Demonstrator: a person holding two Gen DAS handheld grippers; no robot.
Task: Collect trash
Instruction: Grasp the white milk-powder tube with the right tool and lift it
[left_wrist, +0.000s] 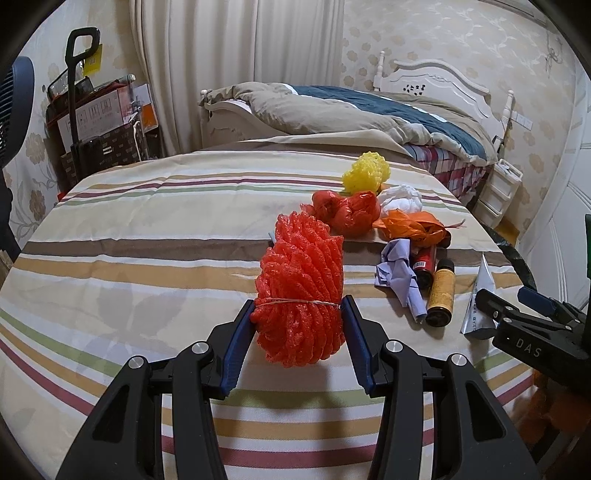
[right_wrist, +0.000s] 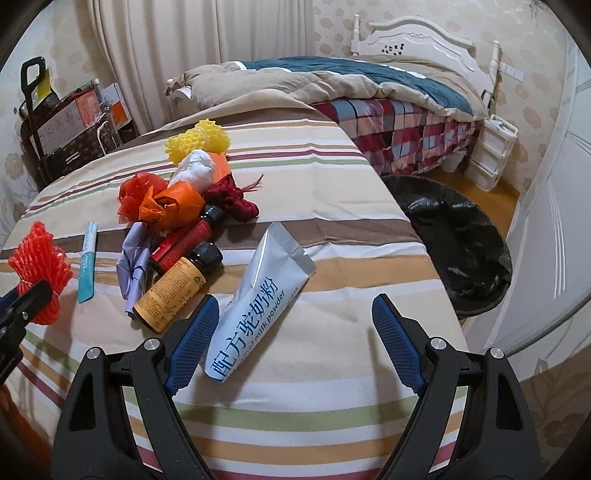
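Left gripper (left_wrist: 297, 314) pinching the red foam fruit-net bundle (left_wrist: 301, 284) at its string-tied waist, on the striped bench (left_wrist: 129, 229).
Right gripper (right_wrist: 291, 332) hangs spread around the milk powder sachet (right_wrist: 258, 295): likely light, slick, floppy, best pinched mid-body; black-lined bin (right_wrist: 458, 236) waits beside.

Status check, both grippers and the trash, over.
Left gripper shut on red foam net. Right gripper open, milk powder sachet by its left finger. Lined bin beyond table edge; path looks clear.
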